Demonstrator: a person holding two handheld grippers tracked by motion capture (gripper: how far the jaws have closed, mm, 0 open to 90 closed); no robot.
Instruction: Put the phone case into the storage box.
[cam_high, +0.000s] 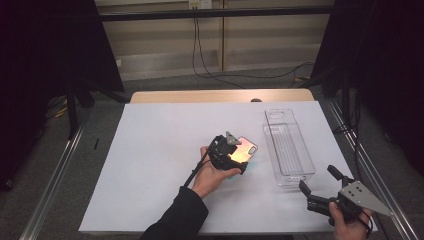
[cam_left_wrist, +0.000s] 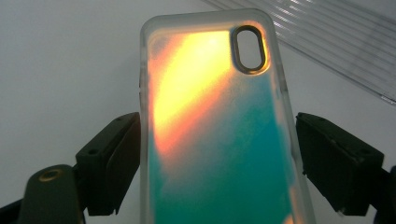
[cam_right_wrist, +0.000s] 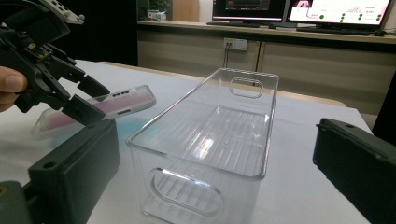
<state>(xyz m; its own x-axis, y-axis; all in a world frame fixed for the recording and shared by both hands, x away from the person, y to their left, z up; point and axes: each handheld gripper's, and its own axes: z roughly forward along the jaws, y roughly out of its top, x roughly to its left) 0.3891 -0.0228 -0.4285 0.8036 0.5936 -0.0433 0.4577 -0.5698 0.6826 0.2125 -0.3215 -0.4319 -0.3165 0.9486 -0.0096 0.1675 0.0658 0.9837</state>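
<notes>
Nearest, lower right of the high view: right gripper (cam_high: 316, 183), one hand (cam_high: 350, 224) under it, jaws wide, nothing between them. It sits just off the near end of the bin.

Lower centre: left gripper (cam_high: 239, 153) in the other hand (cam_high: 212, 175), black sleeve (cam_high: 180, 217) coming in from the bottom edge. Jaws are spread wide and clamp the long sides of one phone case (cam_high: 243, 149); in the left gripper view the case (cam_left_wrist: 219, 126) runs up the middle of the frame, orange at the top, teal below, oval camera cutout upper right. In the right gripper view the case (cam_right_wrist: 100, 109) is tilted and clear of the sheet.

Right of centre: one clear plastic bin (cam_high: 288, 148), long and narrow, nothing inside, a handle slot in each end wall.

Count: two grippers, one case, one bin.

Surface: white sheet (cam_high: 155, 160) over a wooden table (cam_high: 200, 96), wood showing along the far edge. Beyond: grey carpet, wall with cables (cam_high: 205, 70), black curtains (cam_high: 50, 50) on both sides. Right gripper view shows two lit monitors (cam_right_wrist: 299, 9) along the top.
</notes>
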